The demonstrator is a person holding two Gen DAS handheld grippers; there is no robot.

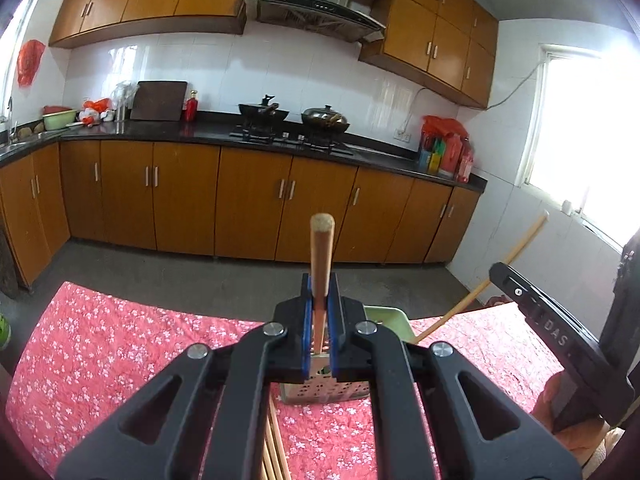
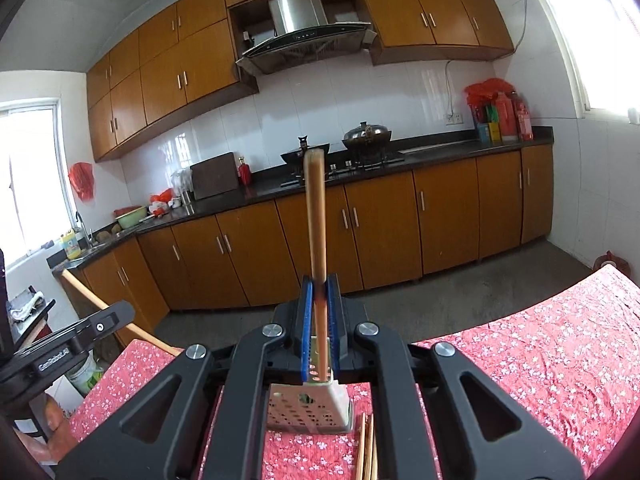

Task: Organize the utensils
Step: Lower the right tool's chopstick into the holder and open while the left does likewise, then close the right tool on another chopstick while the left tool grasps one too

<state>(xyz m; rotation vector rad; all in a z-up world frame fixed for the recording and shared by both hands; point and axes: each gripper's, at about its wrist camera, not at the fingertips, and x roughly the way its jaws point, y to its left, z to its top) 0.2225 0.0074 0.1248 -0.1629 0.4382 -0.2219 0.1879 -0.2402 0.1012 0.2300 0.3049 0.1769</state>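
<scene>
Kitchen, floral-cloth table (image 1: 120, 340); perforated holder (image 2: 310, 410) below.
Both grippers, left (image 1: 321, 296) and right (image 2: 320, 300), fingers clamp one upright chopstick each.

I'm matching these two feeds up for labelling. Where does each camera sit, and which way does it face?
Left wrist: on the left gripper, looking along its fingers, shut on a chopstick, toward the kitchen counter; the right gripper shows at right.
Right wrist: on the right gripper, shut on its own chopstick, facing the same counter; the left gripper shows at left.
Shared: perforated holder, floral tablecloth, stove.
</scene>
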